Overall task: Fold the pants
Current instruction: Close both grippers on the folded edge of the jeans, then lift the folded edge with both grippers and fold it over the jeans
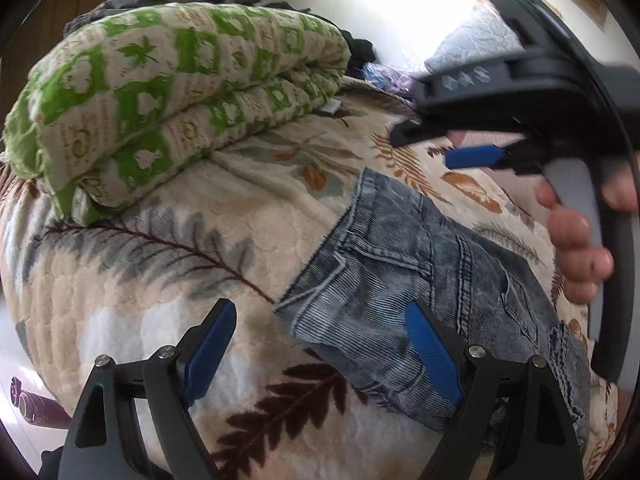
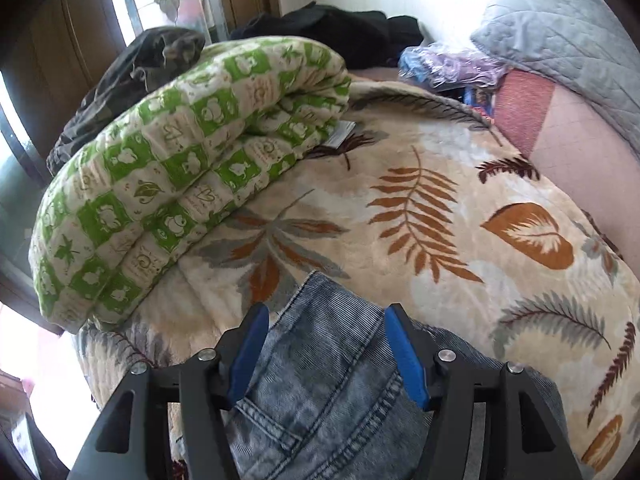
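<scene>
Grey-blue denim pants (image 1: 404,280) lie folded on a cream leaf-print blanket (image 1: 132,292) on the bed. My left gripper (image 1: 320,344) is open above the pants' left edge, with its right blue pad over the denim and its left pad over the blanket. The right gripper (image 1: 436,148) shows in the left wrist view, held in a hand above the pants' far end, jaws apart. In the right wrist view my right gripper (image 2: 324,352) is open and empty over the pants (image 2: 320,380).
A folded green-and-cream quilt (image 1: 160,100) lies at the back left of the bed, also in the right wrist view (image 2: 180,168). Dark clothes (image 2: 340,32), a plastic bag (image 2: 444,64) and a grey quilted pillow (image 2: 560,32) lie at the back.
</scene>
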A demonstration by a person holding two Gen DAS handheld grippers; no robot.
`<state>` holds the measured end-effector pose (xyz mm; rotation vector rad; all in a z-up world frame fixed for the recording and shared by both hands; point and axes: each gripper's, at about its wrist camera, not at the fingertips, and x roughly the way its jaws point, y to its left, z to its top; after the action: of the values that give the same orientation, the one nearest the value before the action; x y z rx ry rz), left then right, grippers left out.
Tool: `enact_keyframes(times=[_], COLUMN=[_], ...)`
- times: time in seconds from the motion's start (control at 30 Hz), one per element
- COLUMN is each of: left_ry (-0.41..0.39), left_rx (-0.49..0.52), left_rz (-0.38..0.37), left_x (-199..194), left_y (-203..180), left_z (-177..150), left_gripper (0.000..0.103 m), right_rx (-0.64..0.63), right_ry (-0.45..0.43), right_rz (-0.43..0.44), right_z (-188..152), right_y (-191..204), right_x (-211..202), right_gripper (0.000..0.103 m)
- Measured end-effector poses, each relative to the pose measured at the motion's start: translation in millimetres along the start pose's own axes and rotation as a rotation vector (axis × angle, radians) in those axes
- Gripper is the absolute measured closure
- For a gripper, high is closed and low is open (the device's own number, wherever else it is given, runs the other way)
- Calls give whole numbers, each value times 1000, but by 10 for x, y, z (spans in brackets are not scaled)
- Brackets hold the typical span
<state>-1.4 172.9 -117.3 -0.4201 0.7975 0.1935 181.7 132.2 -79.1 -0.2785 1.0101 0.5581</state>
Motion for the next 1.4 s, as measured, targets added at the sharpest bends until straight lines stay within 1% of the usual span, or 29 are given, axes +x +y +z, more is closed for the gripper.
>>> enact_keyframes(times=[0.13,0.23,0.27,0.3,0.37,0.47,0.5,0.53,0.6,0.63,0.7,0.73,0.77,0.8,0.83,0.9,0.93,1.03,1.1,1.2,1.4], left_ry=[25,40,41,36,34,31,30,34,42,43,48,55,59,58,57,62,65,61,52,25,-76], left_rx=[12,8,39,36,42,51,60,67,71,74,83,88,92,100,107,107,104,109,111,141,258], left_rz=[-35,-68,-148,-165,-169,-190,-196,-201,-216,-221,-232,-248,-261,-267,-269,-290,-302,-307,-311,-309,-318], left_x=[88,148,147,149,175,205,216,229,262,279,316,332,343,348,341,342,339,330,315,254,13], left_y=[-53,-51,-46,-44,-46,-55,-64,-67,-76,-75,-96,-109,-122,-136,-135,-135,-130,-130,-131,-172,-353], left_z=[-2,21,30,36,58,77,84,87,105,115,135,139,139,141,138,141,140,139,140,125,54], left_gripper=[16,16,16,16,16,18,23,27,37,39,52,56,62,64,65,73,74,78,79,81,83], right_rx=[-23,-27,-28,-25,-27,-46,-56,-70,-86,-85,-73,-71,-75,-85,-90,-81,-77,-35,-15,26,132], right_ry=[42,78,87,95,112,136,145,155,167,173,172,169,170,178,183,163,154,94,56,-13,-170], right_rz=[20,24,32,48,61,40,38,29,4,2,4,6,11,13,-1,1,-3,10,13,21,36], right_z=[71,114,126,135,152,175,179,181,178,172,157,145,133,117,101,83,71,55,35,-29,-278], right_y=[27,-12,-30,-45,-62,-49,-40,-26,-17,-24,-49,-59,-63,-56,-48,-56,-59,-142,-201,-287,-530], right_x=[203,351,402,444,529,651,687,730,788,822,862,878,889,908,919,866,827,596,436,145,-501], right_gripper=[35,34,34,34,34,34,34,34,34,34,34,35,45,55,71,75,82,89,90,91,91])
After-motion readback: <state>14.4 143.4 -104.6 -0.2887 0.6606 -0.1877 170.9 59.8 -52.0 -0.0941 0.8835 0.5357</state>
